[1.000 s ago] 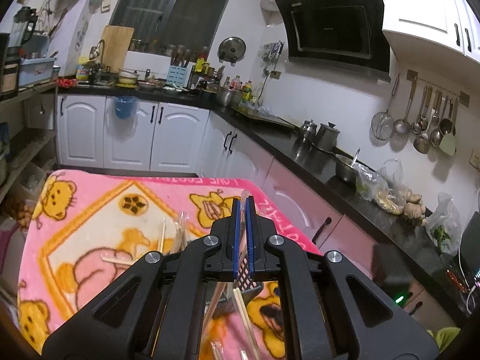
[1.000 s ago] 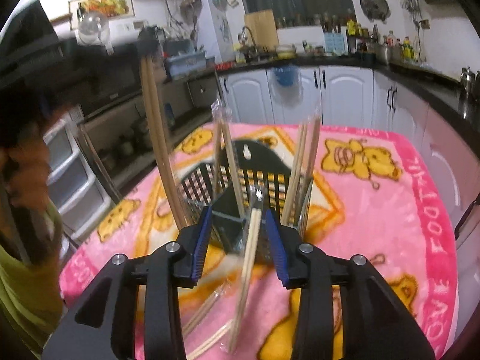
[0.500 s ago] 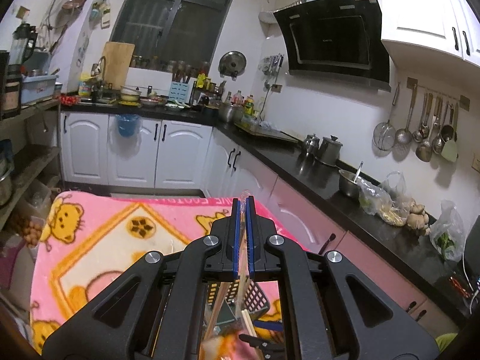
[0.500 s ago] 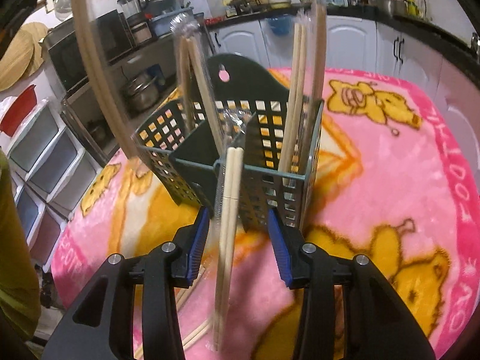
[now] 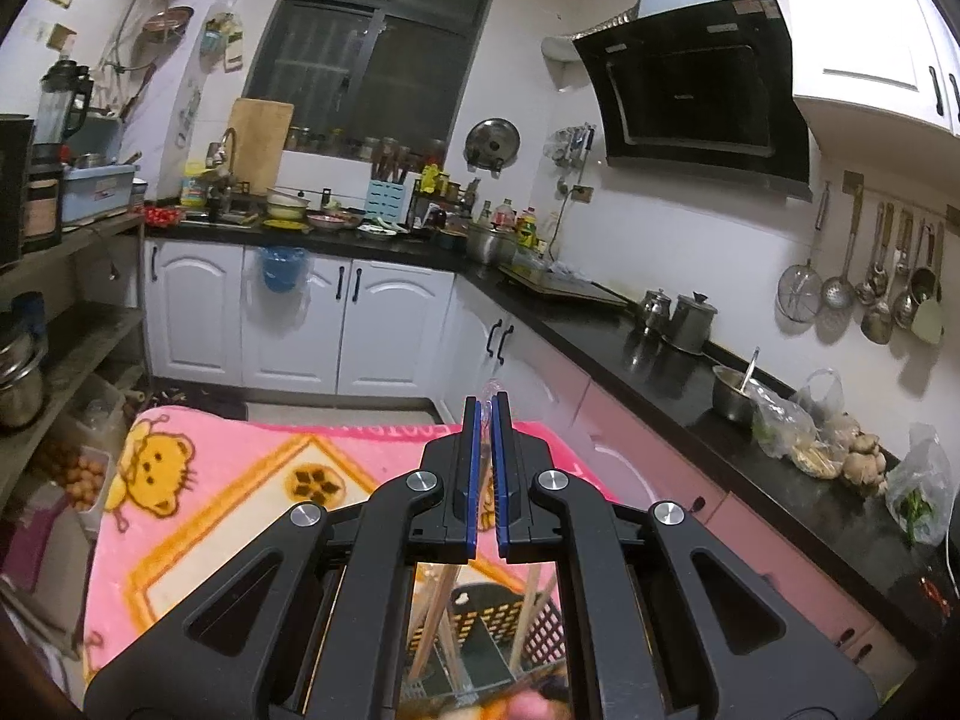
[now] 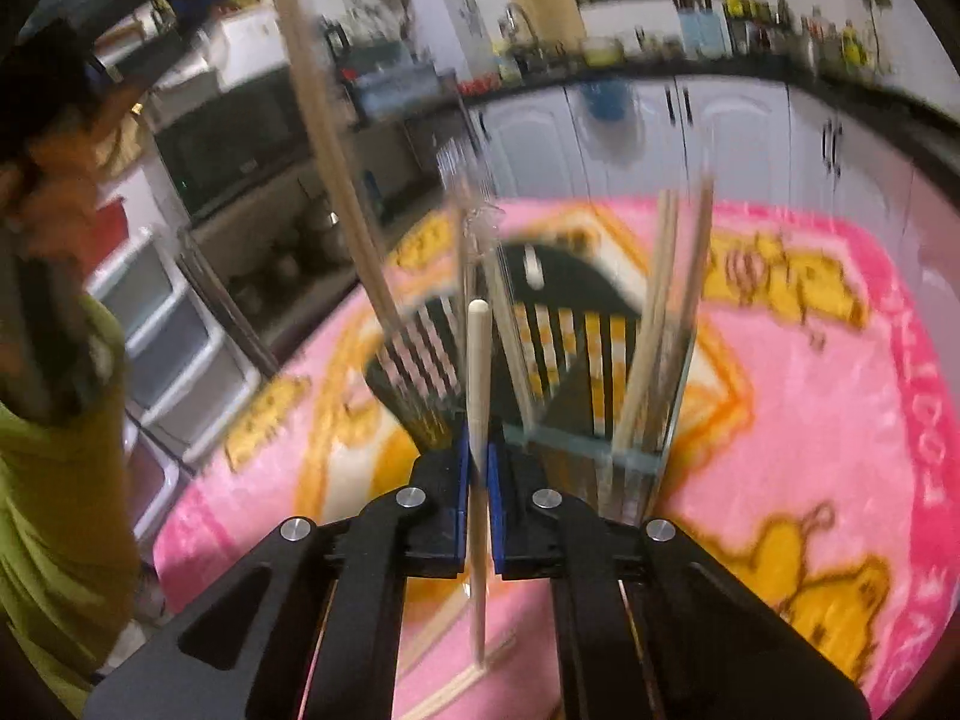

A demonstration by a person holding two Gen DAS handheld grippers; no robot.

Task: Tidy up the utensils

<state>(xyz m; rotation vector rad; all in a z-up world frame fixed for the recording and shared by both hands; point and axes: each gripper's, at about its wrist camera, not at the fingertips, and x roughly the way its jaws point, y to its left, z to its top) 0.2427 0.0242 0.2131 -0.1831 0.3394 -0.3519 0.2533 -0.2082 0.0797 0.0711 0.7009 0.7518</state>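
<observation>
Now | right gripper (image 6: 477, 450) jaws just closed on chopstick (image 6: 478, 372) | left gripper (image 5: 485, 420) pinching, seemingly, clear wrapper (image 5: 489, 390)

Pink blanket (image 6: 810, 420), black basket (image 6: 570, 360), loose chopsticks (image 6: 456, 690)

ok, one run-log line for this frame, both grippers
left gripper: shut on clear wrapper | right gripper: just closed on wrapped chopsticks | utensil basket: on pink blanket, several chopsticks upright inside

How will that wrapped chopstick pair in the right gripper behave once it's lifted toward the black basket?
The wrapped chopsticks look thin, stiff and probably light. The right gripper has just closed on them partway along, so they may pivot. The clear sleeve could be slippery. The basket, already holding tall sticks, might tip if nudged.
</observation>
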